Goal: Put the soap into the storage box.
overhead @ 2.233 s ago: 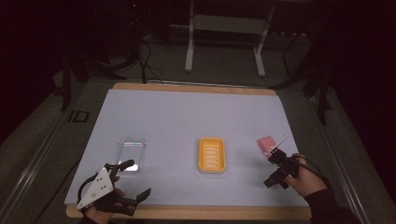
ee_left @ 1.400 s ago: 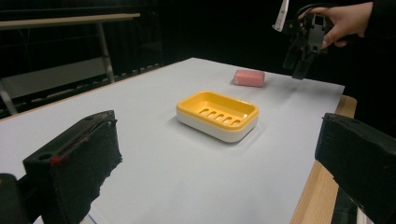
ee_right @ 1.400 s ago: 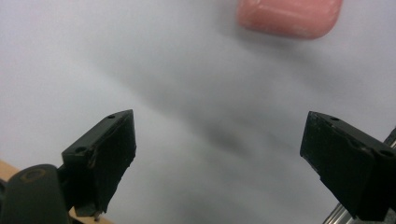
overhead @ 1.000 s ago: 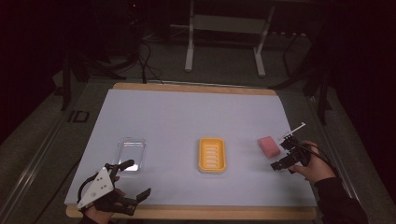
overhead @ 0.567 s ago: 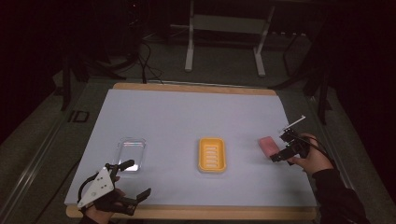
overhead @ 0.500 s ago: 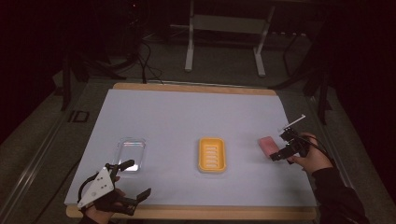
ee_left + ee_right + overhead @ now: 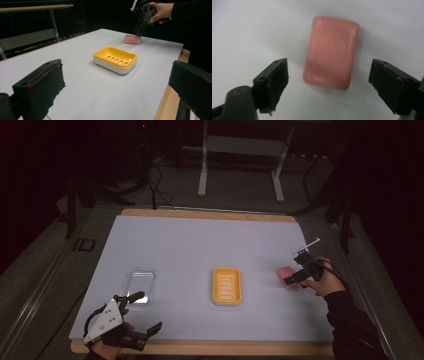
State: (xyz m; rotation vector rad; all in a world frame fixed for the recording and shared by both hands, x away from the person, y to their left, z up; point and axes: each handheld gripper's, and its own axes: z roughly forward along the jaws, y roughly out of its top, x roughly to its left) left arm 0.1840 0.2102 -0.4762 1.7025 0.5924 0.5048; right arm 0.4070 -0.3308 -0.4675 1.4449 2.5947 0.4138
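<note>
The pink soap bar [image 7: 284, 275] lies flat on the white table [image 7: 200, 245], far over on the right side. The right gripper [image 7: 291, 279] hangs just above it, pointing down. In the right gripper view the soap [image 7: 331, 52] looks big and close. It sits between the two black jaws, which are wide apart and do not touch it. You can see pale marks on top of the soap there, which the high view is too far off to show.

The left gripper [image 7: 141, 315] is at the near left edge of the table, held in a hand [image 7: 107, 347]. Its jaws are wide apart too, with nothing between them.

The yellow soap dish [image 7: 227, 285] stands in the middle of the table, well apart from the soap. The left gripper view shows the dish [image 7: 115, 59] from the side, with its white base and the slots in its floor. Farther off it shows the right gripper [image 7: 138, 32] standing almost straight up over the soap [image 7: 132, 39].

A clear lid [image 7: 140, 281] lies near the left gripper in the high view.
</note>
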